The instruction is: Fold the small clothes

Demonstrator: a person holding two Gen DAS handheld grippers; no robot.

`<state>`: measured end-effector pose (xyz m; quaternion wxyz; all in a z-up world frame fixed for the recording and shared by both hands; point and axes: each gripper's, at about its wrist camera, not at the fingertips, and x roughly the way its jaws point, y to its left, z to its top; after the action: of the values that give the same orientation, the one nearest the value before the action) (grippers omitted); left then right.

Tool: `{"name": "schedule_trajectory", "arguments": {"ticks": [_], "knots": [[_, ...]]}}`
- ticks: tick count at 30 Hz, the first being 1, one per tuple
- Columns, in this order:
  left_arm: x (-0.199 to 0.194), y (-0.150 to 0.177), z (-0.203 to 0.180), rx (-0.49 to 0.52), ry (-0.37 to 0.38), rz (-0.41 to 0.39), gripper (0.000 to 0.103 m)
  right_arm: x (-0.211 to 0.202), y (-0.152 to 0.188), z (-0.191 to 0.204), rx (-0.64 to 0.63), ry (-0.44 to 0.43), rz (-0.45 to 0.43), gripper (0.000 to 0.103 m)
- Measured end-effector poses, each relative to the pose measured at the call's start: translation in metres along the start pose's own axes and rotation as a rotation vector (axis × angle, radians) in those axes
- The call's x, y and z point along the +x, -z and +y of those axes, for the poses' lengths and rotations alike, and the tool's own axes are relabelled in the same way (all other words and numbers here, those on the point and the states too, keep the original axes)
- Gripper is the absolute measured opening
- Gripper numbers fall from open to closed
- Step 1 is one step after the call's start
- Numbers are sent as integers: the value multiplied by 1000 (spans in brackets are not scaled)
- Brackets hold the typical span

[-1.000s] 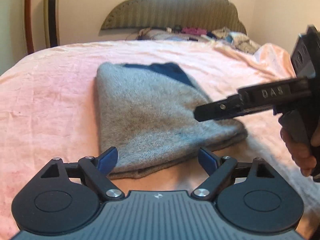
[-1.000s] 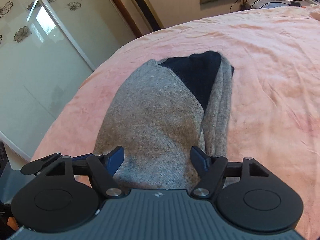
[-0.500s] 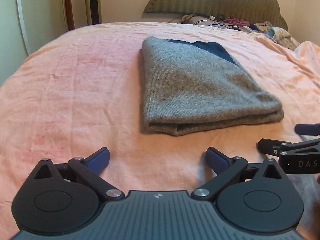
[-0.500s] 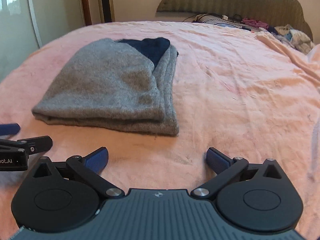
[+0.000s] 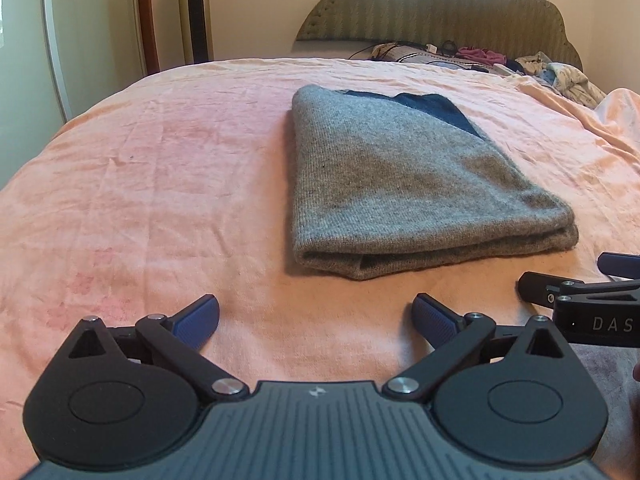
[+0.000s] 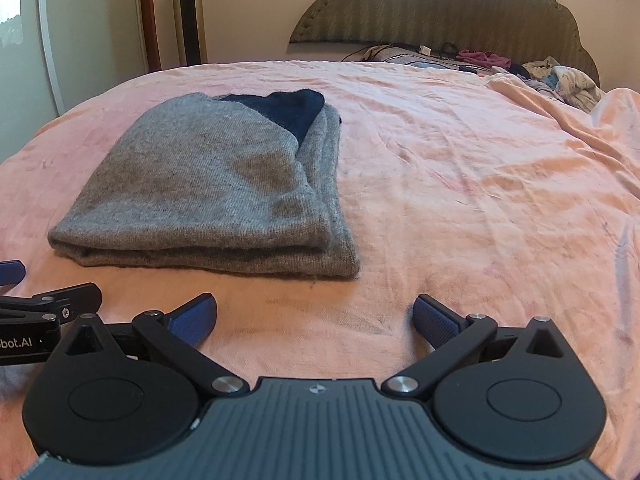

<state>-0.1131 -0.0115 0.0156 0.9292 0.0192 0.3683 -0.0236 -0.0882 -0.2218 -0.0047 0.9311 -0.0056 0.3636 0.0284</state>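
The grey knitted garment with a dark navy panel [image 5: 404, 184] is laid on the pink bed sheet [image 5: 168, 184], folded into a compact stack of several layers. The folded edge is turned toward the cameras, and the navy panel is exposed at the far end, toward the olive scalloped headboard [image 5: 432, 4]. This flat, squared placement is judged to mark the fold as finished or nearly so.

Both tools are held low over the sheet, just short of the garment's near edge and apart from it. The left gripper [image 5: 316, 318] is seen with its blue-padded fingers [image 5: 198, 320] spread as wide as they go, and nothing is held between them. The right gripper [image 6: 314, 318] is in the same state: fingers [image 6: 434, 322] fully spread, nothing held. The right tool is visible at the right margin of the left view, so the two are placed side by side. This withdrawn, released posture is judged to leave the stack undisturbed.

Compared with one second earlier, both sets of fingers are spread wider. The right tool, then extended over the garment, is now drawn back to the near side. The garment itself is unchanged in shape. A pile of mixed clothes [image 5: 560, 76] is left by the headboard.
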Motion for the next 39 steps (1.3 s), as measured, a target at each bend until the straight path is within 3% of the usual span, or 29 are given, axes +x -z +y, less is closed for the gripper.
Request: {"name": "schedule_trajectory", "arguments": {"ticks": [7,12,39], "knots": [[4,-7,2,-1,7,36,103,2,-5,0,34,12,16,103],[4,-1,-1,-9,-15,-9,103,2,-1,1,24,12,-1,103],[5,-3,2,-17,-4,-16,103,1,2,3,34,25,-25,103]]}}
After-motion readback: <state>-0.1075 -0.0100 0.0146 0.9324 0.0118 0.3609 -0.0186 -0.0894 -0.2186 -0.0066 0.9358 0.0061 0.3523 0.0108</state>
